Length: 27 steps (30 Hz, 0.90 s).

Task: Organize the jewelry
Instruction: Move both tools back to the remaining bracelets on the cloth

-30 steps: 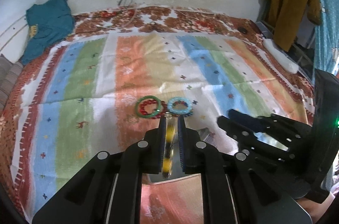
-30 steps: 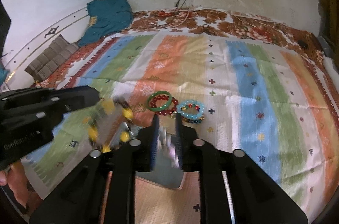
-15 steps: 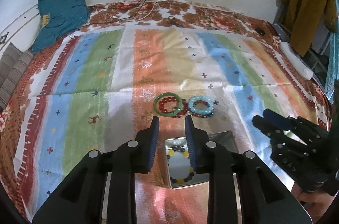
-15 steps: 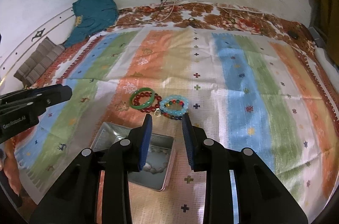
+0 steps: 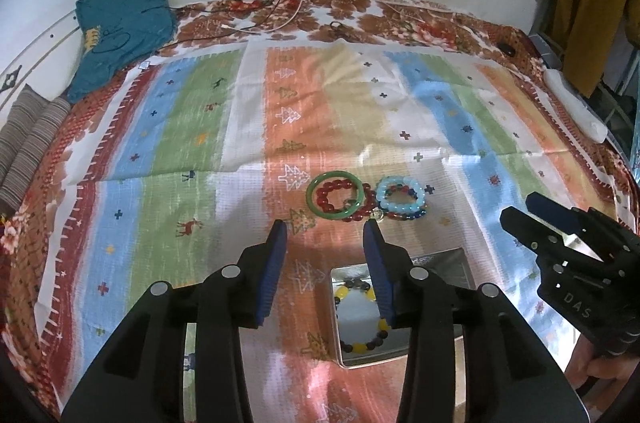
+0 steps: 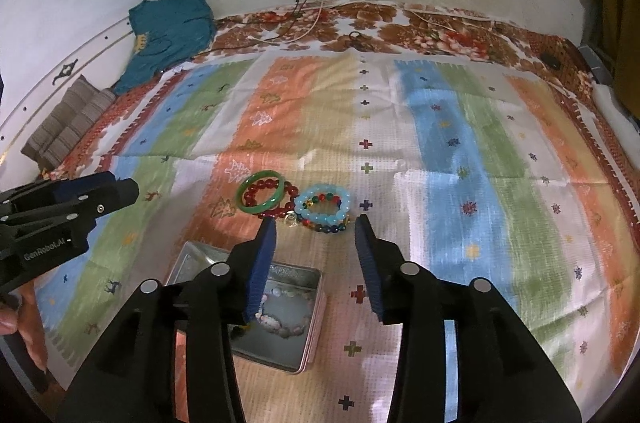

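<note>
A square metal tin (image 5: pixel 442 258) lies on the striped cloth with a yellow-and-dark bead bracelet (image 5: pixel 360 343) inside it. In the right wrist view the same tin (image 6: pixel 192 257) also holds a pale bead bracelet (image 6: pixel 286 319). Beyond the tin lie a green bangle (image 5: pixel 316 201) over a red bead bracelet (image 5: pixel 358 217), and a light blue bead bracelet (image 5: pixel 400 183). My left gripper (image 5: pixel 325 229) hovers above the tin's left edge, its jaws opening with nothing between them. My right gripper (image 6: pixel 315 225) hangs over the tin's right side, jaws opening and likewise empty.
The bed is covered by a striped cloth (image 5: pixel 200 127) over a floral sheet. A teal garment (image 5: pixel 120 27) and folded striped fabric (image 5: pixel 28 143) sit at the far left. Cables (image 5: pixel 280 19) trail from a wall socket. A white bar (image 5: pixel 576 107) lies at the right edge.
The left gripper let go of the yellow bracelet and the right let go of the pale one; both now lie in the tin. Both pairs of jaws have spread apart.
</note>
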Each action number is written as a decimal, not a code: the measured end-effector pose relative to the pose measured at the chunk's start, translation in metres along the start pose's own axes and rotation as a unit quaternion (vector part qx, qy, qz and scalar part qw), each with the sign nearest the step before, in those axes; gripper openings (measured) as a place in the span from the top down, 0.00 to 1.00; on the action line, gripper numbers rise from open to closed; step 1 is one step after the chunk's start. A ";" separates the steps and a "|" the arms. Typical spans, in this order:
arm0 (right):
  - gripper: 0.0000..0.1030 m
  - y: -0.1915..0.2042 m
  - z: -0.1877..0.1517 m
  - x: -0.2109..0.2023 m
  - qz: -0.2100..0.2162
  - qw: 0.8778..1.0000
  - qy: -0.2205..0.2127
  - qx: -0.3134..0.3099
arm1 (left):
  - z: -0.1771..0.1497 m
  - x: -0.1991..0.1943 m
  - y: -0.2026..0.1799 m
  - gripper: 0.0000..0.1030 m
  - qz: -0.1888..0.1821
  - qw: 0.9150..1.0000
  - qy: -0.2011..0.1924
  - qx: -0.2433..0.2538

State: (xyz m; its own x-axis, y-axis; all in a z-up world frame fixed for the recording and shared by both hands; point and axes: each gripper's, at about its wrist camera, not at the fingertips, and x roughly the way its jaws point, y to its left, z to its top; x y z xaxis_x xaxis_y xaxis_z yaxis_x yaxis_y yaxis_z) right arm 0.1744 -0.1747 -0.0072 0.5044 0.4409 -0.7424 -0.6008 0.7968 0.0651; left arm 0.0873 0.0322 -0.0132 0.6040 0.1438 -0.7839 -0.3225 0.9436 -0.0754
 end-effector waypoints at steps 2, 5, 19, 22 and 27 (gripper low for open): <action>0.57 0.000 0.001 0.001 -0.002 1.000 -0.001 -0.002 | 0.001 0.003 0.000 0.60 0.001 1.000 0.002 0.000; 0.57 -0.001 0.003 0.004 0.002 1.000 0.002 0.002 | 0.003 0.009 0.000 0.59 0.006 1.000 0.004 0.003; 0.51 -0.010 0.012 0.030 0.000 0.999 0.024 0.025 | 0.014 0.037 0.006 0.56 0.024 0.999 0.018 0.018; 0.50 -0.012 0.013 0.036 -0.007 0.999 0.030 0.023 | 0.016 0.046 0.007 0.55 0.027 0.999 0.025 0.014; 0.49 -0.019 0.016 0.048 -0.019 0.999 0.040 0.027 | 0.018 0.064 0.006 0.55 0.026 0.999 0.035 0.024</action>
State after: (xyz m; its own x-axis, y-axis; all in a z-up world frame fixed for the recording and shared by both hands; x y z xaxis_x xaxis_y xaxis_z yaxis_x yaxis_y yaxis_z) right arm 0.2199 -0.1624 -0.0340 0.4741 0.3767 -0.7958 -0.5457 0.8350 0.0701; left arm 0.1372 0.0520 -0.0526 0.5341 0.1732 -0.8274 -0.3160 0.9487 -0.0054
